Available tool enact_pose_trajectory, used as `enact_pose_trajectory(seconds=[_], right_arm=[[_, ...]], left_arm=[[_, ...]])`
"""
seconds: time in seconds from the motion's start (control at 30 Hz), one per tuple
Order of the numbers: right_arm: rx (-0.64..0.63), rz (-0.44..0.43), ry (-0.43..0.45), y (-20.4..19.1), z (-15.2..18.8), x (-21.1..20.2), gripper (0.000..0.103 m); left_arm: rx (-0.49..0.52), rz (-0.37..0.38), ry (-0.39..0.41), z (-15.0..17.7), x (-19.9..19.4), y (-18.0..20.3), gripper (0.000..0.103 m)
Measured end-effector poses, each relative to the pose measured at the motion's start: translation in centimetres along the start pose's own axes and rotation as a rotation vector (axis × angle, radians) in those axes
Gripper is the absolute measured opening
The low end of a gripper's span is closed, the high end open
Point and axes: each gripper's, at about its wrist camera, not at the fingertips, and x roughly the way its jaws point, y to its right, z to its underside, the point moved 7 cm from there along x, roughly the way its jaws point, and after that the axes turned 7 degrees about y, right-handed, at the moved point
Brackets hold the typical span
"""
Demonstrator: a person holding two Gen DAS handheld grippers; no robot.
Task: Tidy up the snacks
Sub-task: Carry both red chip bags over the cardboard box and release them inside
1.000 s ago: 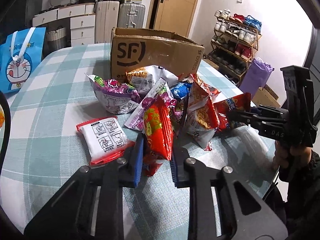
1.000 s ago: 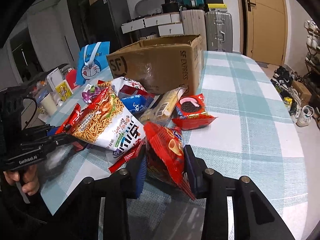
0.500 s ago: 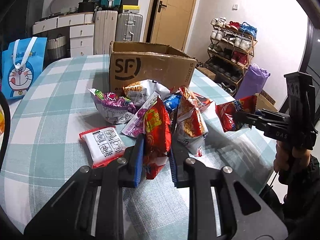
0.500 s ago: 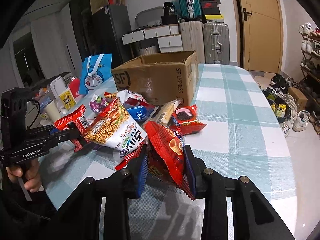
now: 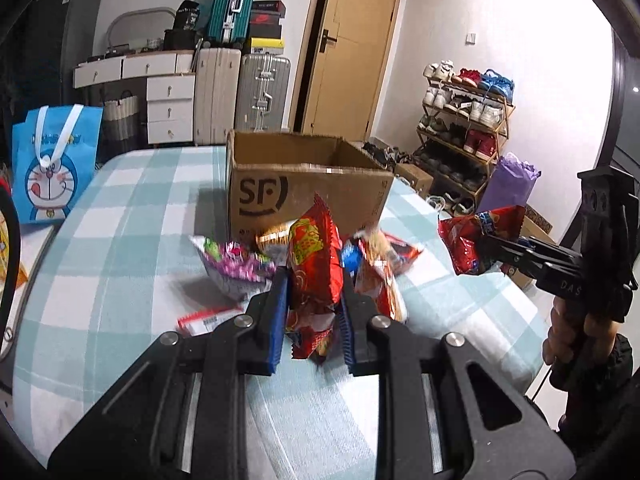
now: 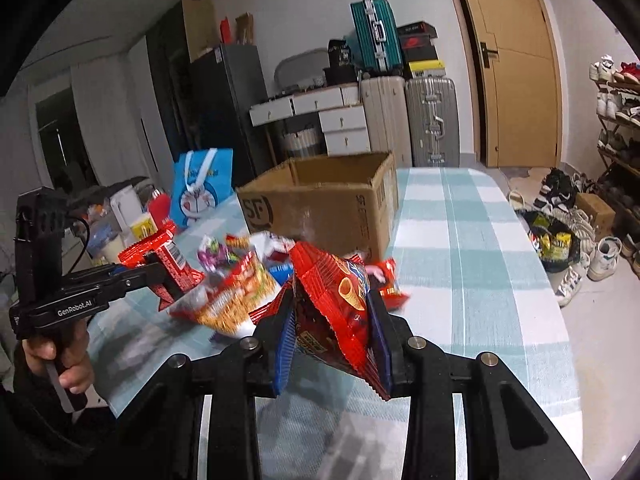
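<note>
My left gripper [image 5: 314,304] is shut on a red snack packet [image 5: 314,264], held upright above the checked tablecloth. My right gripper [image 6: 330,320] is shut on a red bag of cone snacks [image 6: 340,308], also lifted off the table. In the left wrist view the right gripper [image 5: 486,246] shows at the right with its red bag [image 5: 472,236]; in the right wrist view the left gripper [image 6: 158,270] shows at the left with its packet [image 6: 160,250]. An open brown cardboard box [image 5: 304,188] [image 6: 328,208] stands behind a pile of snack bags [image 5: 240,268] [image 6: 236,292].
A blue cartoon gift bag [image 5: 52,164] [image 6: 202,186] stands at the table's left side. Suitcases [image 5: 260,92] and white drawers [image 5: 170,108] line the back wall, and a shoe rack [image 5: 464,128] is at the right. The table's right edge [image 6: 532,264] drops toward shoes on the floor.
Both grippers have risen with their red bags, lifting them off the pile. The box and room now sit lower in both views, and the box's inside has come into sight.
</note>
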Motion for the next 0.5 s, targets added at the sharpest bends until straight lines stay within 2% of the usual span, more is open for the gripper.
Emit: enact_pose_trajectory(seconds=[0.5], right_arm=[[0.012,0.005,0.080,-0.6,-4.7,1.6,0.034]], left_arm=[[-0.022,0.001,0.061,-5.8,2.1,-0.2,0.020]])
